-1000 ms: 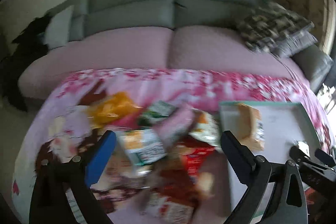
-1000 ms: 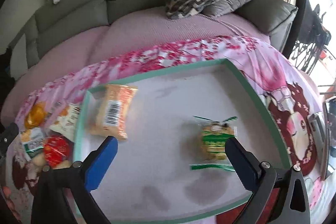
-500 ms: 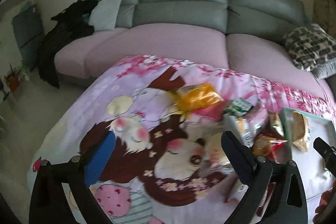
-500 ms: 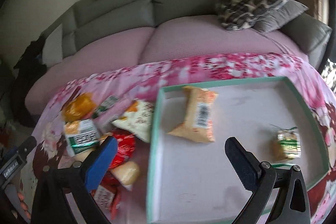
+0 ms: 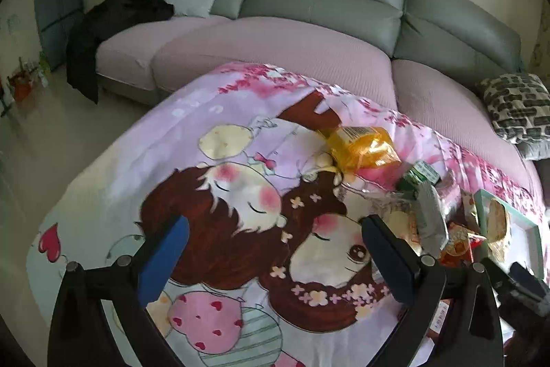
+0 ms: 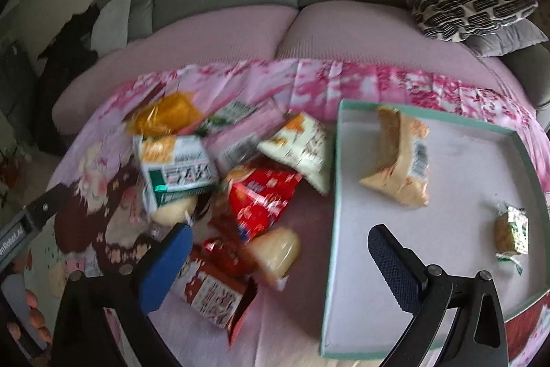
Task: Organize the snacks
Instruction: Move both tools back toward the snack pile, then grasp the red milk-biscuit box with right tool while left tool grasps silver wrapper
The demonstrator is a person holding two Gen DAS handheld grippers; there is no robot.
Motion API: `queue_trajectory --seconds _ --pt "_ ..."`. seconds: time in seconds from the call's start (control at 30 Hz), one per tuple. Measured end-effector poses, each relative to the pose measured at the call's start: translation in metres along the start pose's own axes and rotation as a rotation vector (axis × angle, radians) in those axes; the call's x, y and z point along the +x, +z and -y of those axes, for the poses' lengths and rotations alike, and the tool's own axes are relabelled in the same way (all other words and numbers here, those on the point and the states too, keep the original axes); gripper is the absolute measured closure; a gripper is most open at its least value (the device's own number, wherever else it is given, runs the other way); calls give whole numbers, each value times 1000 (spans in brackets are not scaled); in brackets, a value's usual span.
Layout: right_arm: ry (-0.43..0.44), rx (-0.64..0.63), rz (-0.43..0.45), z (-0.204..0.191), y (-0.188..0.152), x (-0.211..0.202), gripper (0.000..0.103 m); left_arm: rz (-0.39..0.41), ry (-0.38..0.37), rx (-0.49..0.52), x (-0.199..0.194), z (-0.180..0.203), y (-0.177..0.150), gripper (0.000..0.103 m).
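Both the right gripper (image 6: 276, 251) and left gripper (image 5: 273, 245) stood apart, empty. Lower centre, the pale wrapped bun (image 6: 275, 250) looked soft, light, crinkly; best pinched mid-body.

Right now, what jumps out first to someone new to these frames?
The jumbled snack pile on the cartoon-print pink cloth, just left of the teal-rimmed tray. The tray holds only two items: a tan packet near its back and a small green-wrapped snack at its right. Both grippers are open and empty.
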State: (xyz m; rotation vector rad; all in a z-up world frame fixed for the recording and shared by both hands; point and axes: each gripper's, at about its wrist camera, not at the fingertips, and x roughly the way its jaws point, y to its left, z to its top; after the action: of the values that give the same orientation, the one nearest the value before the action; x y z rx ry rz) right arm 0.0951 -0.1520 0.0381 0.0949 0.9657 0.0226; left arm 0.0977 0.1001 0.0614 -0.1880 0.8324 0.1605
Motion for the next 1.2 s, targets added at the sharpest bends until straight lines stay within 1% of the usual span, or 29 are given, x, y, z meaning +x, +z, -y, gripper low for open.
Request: queue_trajectory --seconds 0.13,0.23,0.3,0.37,0.43,0.53,0.63,0.8,0.97,1.03,1.07,1.1,1.13,1.17,1.2 --pt "-20 -59 -43 -14 -11 2 0 -48 -41 10 6 7 -5 2" --pt "-20 -100 -61 -23 -18 3 0 -112 -69 25 15 14 -12 2" --pt "-26 -119 -78 -27 -22 5 0 -152 -73 55 21 21 -17 2" --pt "-33 -131 -91 -31 -24 8 0 -173 -55 94 26 27 -23 2" --pt "-52 -157 -94 -37 -27 9 1 -184 -39 110 29 30 -26 2" --pt "-27 -163 -105 -43 -29 9 7 -195 -32 98 32 26 -27 2" --pt "-26 -189 -100 -50 -31 7 7 -201 -16 88 35 22 -28 2" --pt "-25 -207 -134 -58 -37 20 8 -208 -7 74 37 17 -29 2" --pt "-9 -179 -169 -59 -43 35 8 -215 -6 79 39 19 -30 2" --pt "-18 -190 -169 -61 -46 37 12 -218 -4 81 40 19 -31 2" --pt "-18 -193 -166 -62 -46 37 17 -219 -3 81 41 19 -31 2" --pt "-11 -192 -164 -63 -46 37 20 -220 -2 81 41 19 -31 2" --pt "-2 -191 -162 -64 -46 36 26 -220 -1 80 42 19 -31 2" --pt "8 -188 -159 -64 -46 35 30 -221 0 78 42 19 -31 2" --pt "7 -186 -157 -64 -46 35 31 -221 0 77 42 18 -31 2"
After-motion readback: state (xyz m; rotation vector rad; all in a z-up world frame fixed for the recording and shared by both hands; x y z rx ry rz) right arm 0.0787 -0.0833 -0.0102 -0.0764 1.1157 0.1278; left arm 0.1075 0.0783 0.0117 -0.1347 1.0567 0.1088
